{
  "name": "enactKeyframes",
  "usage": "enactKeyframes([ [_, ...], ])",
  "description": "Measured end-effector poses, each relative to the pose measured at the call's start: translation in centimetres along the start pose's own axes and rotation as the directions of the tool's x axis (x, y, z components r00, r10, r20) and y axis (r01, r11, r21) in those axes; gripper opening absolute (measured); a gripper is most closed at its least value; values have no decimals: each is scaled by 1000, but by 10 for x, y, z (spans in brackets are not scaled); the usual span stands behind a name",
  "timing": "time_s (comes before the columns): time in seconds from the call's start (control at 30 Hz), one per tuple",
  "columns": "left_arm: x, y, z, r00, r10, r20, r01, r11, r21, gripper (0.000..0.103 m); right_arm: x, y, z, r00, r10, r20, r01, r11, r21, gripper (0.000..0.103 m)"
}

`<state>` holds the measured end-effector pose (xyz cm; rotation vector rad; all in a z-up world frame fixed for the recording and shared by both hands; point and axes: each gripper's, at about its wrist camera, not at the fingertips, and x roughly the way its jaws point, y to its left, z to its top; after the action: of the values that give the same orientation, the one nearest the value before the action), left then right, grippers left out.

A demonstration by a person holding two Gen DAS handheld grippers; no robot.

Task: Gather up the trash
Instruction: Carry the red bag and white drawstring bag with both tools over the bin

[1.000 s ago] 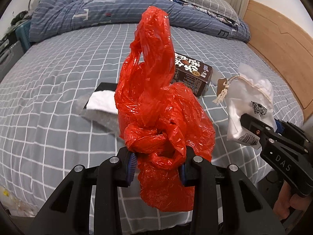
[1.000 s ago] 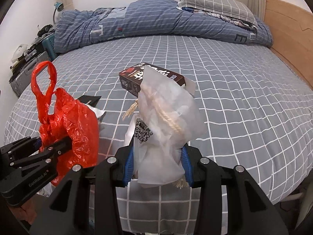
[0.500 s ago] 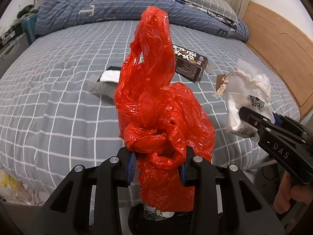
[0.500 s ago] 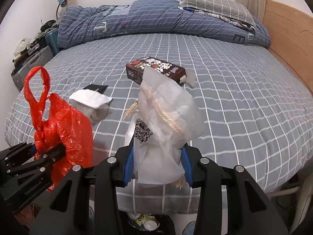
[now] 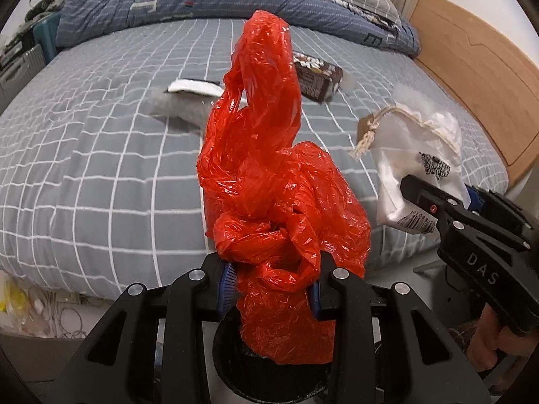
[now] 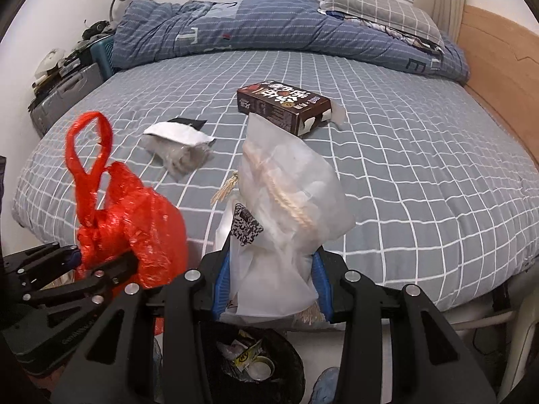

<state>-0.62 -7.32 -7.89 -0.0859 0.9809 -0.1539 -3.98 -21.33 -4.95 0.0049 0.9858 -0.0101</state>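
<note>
Your left gripper [image 5: 271, 291] is clamped on a crumpled red plastic bag [image 5: 269, 188], while your right gripper [image 6: 271, 286] pinches a translucent white pouch [image 6: 289, 208] with a rope drawstring. Both loads hang at the foot of the checked bed [image 6: 421, 175], above a black trash bin [image 6: 262, 363]. A brown carton [image 6: 283, 106] and a crumpled wrapper [image 6: 178, 146] lie on the sheet.

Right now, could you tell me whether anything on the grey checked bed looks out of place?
Yes: a dark brown printed carton with its end flap torn open and a crumpled clear plastic wrapper with a white paper insert lie loose on the grey checked bedsheet. That is litter on a made bed. Nothing looks spilled.
</note>
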Motion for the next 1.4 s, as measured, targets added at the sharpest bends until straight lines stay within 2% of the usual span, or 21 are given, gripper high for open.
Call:
enactKeyframes([
  [0.33, -10, -2, -29, 1000, -17, -15, 17, 1000, -9, 33, -18, 3, -38, 1000, -16, -12, 16, 999, -28, 39],
  [0.6, -18, -2, -56, 1000, 26, -18, -25, 1000, 15, 33, -33, 4, -56, 1000, -2, -11, 2, 1000, -13, 39],
  [0.87, -20, 1, -89, 998, 8, -69, -7, 1000, 7, 33, -43, 4, -76, 1000, 13, -28, -13, 1000, -8, 39],
  [1.07, -19, 12, -113, 994, 18, -104, -20, 1000, -15, 33, -44, 9, -92, 999, 21, -49, -22, 1000, -16, 39],
  [1.23, -4, 24, -132, 988, 38, -152, -42, 999, -27, 33, -32, 24, -112, 995, 11, -98, -16, 999, -47, 39],
  [1.4, 10, 38, -144, 983, 66, -170, -73, 997, -37, 33, -17, 29, -133, 984, 30, -176, -33, 999, -13, 39],
])
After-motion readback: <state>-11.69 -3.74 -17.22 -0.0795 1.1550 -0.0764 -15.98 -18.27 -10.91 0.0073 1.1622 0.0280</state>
